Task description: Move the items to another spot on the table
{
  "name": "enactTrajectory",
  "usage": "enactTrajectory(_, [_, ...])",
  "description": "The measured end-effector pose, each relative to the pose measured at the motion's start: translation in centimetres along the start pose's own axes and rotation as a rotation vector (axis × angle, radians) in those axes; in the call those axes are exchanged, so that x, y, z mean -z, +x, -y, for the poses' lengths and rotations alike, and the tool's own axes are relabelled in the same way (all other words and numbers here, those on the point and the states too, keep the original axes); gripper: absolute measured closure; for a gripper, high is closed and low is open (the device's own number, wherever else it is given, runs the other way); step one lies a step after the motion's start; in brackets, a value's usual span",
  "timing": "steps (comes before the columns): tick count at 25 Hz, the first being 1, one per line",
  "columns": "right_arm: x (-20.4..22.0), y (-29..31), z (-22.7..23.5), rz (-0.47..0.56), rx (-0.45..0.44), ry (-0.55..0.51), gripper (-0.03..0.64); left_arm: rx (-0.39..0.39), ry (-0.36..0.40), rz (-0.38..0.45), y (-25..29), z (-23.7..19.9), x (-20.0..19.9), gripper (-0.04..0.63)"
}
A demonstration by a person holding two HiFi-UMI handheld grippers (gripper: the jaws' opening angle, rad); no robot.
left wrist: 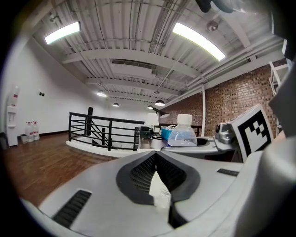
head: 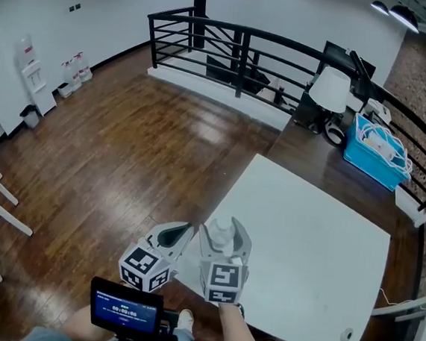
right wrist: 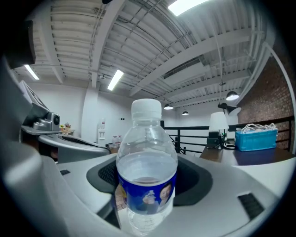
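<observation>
A clear water bottle (head: 224,225) with a white cap and a blue label stands upright between the jaws of my right gripper (head: 224,236), over the near left edge of the white table (head: 303,242). In the right gripper view the bottle (right wrist: 146,176) fills the middle, with the dark pads (right wrist: 104,176) pressed against its sides, so my right gripper (right wrist: 149,180) is shut on it. My left gripper (head: 175,235) hangs just left of it, off the table's edge, its jaws together and empty. From the left gripper (left wrist: 156,161) the bottle (left wrist: 183,134) shows to the right.
A dark desk (head: 312,149) behind the table carries a white lamp (head: 329,89) and a blue basket (head: 380,152) of cables. A black railing (head: 239,52) runs along the back. Wooden floor lies to the left. A small screen (head: 125,309) sits below the grippers.
</observation>
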State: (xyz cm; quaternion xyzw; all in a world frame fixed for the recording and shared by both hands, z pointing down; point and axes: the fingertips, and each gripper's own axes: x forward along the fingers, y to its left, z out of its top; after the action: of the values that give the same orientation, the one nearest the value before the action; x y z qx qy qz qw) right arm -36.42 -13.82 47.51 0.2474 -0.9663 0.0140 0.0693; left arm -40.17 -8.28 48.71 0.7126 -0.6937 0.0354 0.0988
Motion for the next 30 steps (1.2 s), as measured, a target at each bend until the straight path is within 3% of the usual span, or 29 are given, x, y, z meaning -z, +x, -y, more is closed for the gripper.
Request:
enactTrajectory(16, [-7.8, -4.4, 3.5, 0.082, 0.031, -0.099, 0.327, 0.028, 0.054, 0.100, 1.8, 4.4, -7.3, 0.583])
enactTrajectory(30, [-8.3, -10.0, 8.6, 0.079, 0.107, -0.096, 0.325, 0.120, 0.081, 0.108, 4.6, 12.0, -8.5, 0.583])
